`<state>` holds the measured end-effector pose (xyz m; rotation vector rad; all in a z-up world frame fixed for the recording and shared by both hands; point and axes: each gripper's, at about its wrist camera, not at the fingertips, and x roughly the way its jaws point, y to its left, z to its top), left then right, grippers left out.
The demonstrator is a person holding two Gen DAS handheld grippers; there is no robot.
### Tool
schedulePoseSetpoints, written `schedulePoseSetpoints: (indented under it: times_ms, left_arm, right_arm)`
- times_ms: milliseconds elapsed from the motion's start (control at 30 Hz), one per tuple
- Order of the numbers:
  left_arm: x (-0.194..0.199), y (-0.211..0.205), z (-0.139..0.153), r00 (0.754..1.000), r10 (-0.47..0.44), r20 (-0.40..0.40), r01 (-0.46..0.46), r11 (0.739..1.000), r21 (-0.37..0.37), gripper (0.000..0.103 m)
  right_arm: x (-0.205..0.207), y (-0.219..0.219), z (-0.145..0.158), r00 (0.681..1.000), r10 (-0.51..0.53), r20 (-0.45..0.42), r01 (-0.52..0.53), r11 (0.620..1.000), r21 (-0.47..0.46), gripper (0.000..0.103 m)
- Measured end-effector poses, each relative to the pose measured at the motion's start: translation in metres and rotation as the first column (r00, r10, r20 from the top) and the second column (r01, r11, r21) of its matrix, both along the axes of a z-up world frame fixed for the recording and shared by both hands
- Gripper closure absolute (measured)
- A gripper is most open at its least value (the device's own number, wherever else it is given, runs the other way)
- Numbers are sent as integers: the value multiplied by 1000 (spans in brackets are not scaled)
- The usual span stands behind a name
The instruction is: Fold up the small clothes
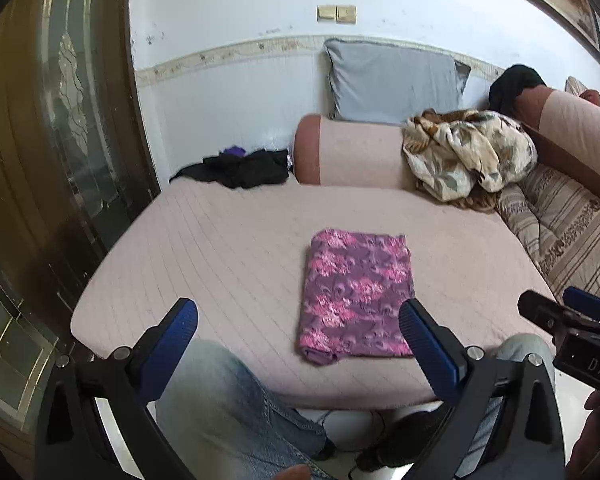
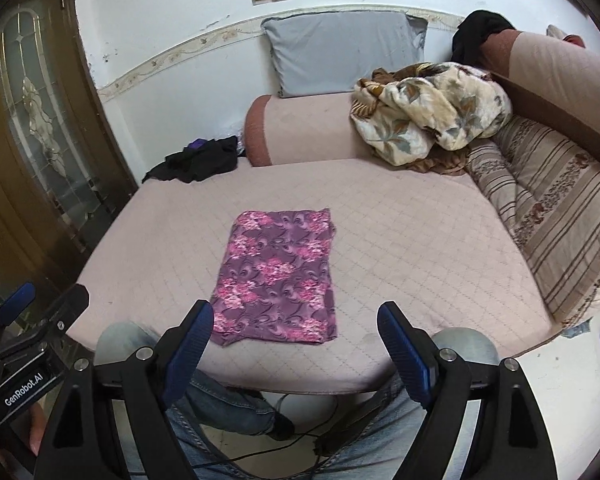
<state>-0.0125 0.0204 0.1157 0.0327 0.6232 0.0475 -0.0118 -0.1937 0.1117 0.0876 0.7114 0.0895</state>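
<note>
A purple cloth with pink flowers [image 1: 356,294] lies folded into a flat rectangle on the pink quilted mattress [image 1: 228,248]. It also shows in the right wrist view [image 2: 278,278]. My left gripper [image 1: 300,334] is open and empty, held above the near edge of the mattress, short of the cloth. My right gripper [image 2: 296,338] is open and empty, just short of the cloth's near edge. The right gripper shows at the right edge of the left wrist view [image 1: 572,320]. The left gripper shows at the left edge of the right wrist view [image 2: 32,320].
A pile of black clothes [image 1: 244,168] lies at the far left corner. A pink bolster [image 1: 352,156], a grey pillow [image 1: 392,80], a floral blanket [image 1: 468,152] and a striped cushion [image 2: 556,208] sit at the back and right. A wooden door [image 1: 60,120] stands left. My knees [image 1: 228,400] are below the edge.
</note>
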Motion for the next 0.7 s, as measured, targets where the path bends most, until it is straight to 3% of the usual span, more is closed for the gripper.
schedulePoseSetpoints:
  times_ms: [200, 700]
  left_arm:
    - [6, -4, -12, 998, -7, -60, 6, 1000, -7, 3]
    - [21, -7, -23, 993, -6, -118, 7, 1000, 10, 3]
  right_arm:
    - [4, -2, -5, 1000, -5, -17, 4, 1000, -13, 15]
    - [17, -2, -15, 999, -7, -43, 6, 1000, -24, 15]
